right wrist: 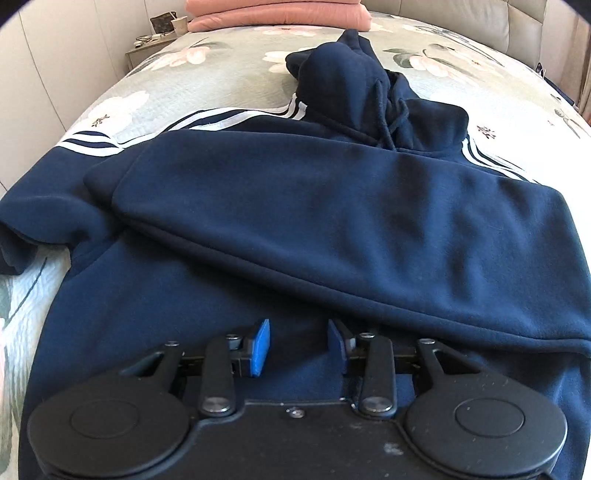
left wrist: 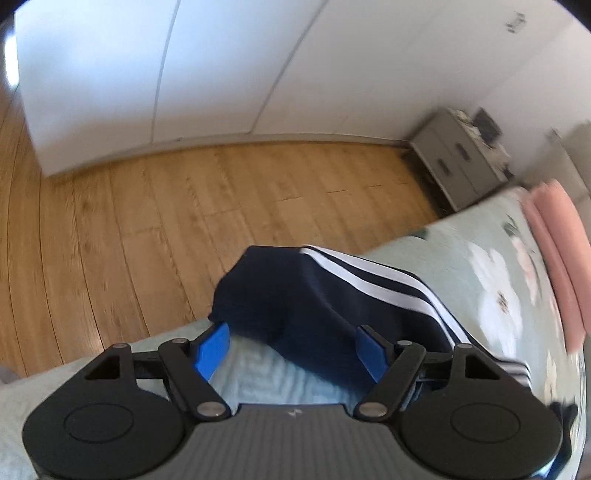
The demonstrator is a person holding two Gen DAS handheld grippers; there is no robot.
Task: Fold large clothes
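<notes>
Both jaws parted and gripping nothing, the left hand-held gripper (left wrist: 291, 345) and right hand-held gripper (right wrist: 299, 345) hover over a navy hoodie (right wrist: 295, 206) lying lengthwise, hood toward the pillows (right wrist: 277, 14), on the bed (right wrist: 221, 74).

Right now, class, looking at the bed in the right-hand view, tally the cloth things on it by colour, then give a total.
Navy: 1, the hoodie
Pink: 2, the folded blankets stacked at the head of the bed
Green floral: 1, the bedspread
Total: 4

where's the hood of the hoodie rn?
Right wrist view, top centre: the hood lies bunched on the floral bedspread, beyond the folded body, short of the pink pillows.
</notes>
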